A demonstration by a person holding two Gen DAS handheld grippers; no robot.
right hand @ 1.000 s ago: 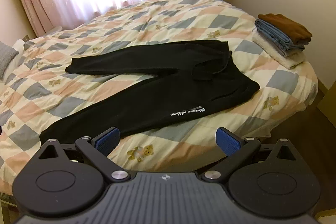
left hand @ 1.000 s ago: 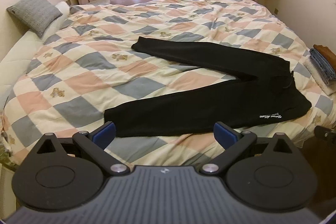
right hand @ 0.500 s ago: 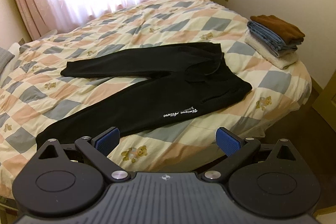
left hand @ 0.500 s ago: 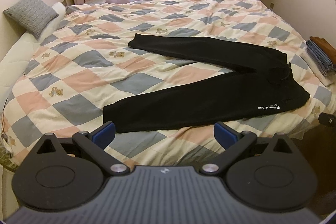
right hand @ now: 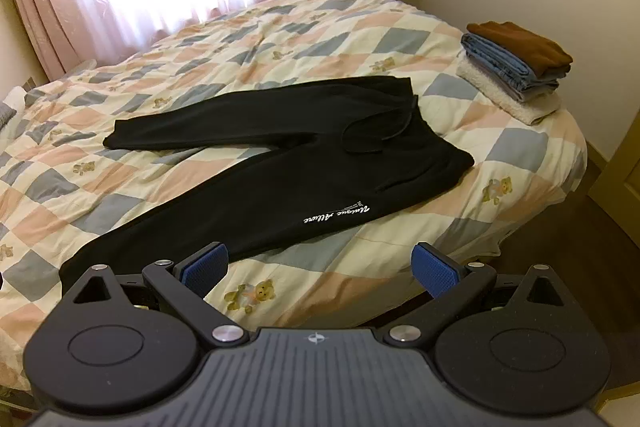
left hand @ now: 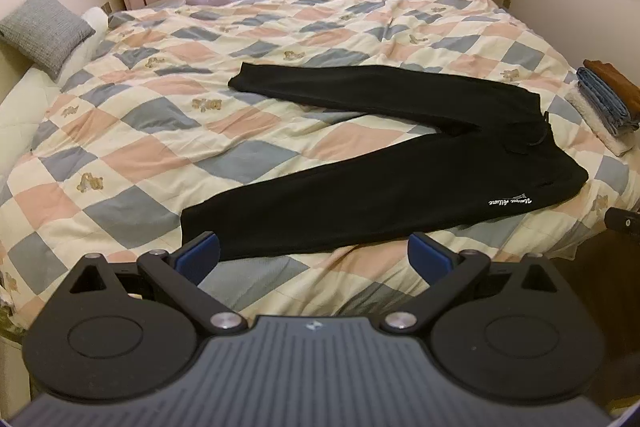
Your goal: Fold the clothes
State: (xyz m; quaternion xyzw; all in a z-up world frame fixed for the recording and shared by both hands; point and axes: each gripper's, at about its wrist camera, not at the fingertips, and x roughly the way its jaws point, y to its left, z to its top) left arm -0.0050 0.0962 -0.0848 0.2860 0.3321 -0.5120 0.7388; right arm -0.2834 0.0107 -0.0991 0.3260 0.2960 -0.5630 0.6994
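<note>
Black trousers (left hand: 360, 187) lie flat on the checked quilt (left hand: 160, 131), legs spread in a V to the left, waist at the right with white lettering. They also show in the right wrist view (right hand: 280, 187). My left gripper (left hand: 314, 257) is open and empty, held above the bed's near edge by the near leg's cuff. My right gripper (right hand: 320, 269) is open and empty, above the bed's near edge below the lettering. Neither touches the cloth.
A stack of folded clothes (right hand: 516, 67) sits at the bed's right edge, also in the left wrist view (left hand: 604, 103). A grey pillow (left hand: 44, 31) lies at the far left. Curtained window behind. Wooden floor (right hand: 560, 239) at the right.
Both grippers have pulled back and risen a little, so the trousers sit lower and farther in view. The trousers have not moved. Both grippers stay open.
</note>
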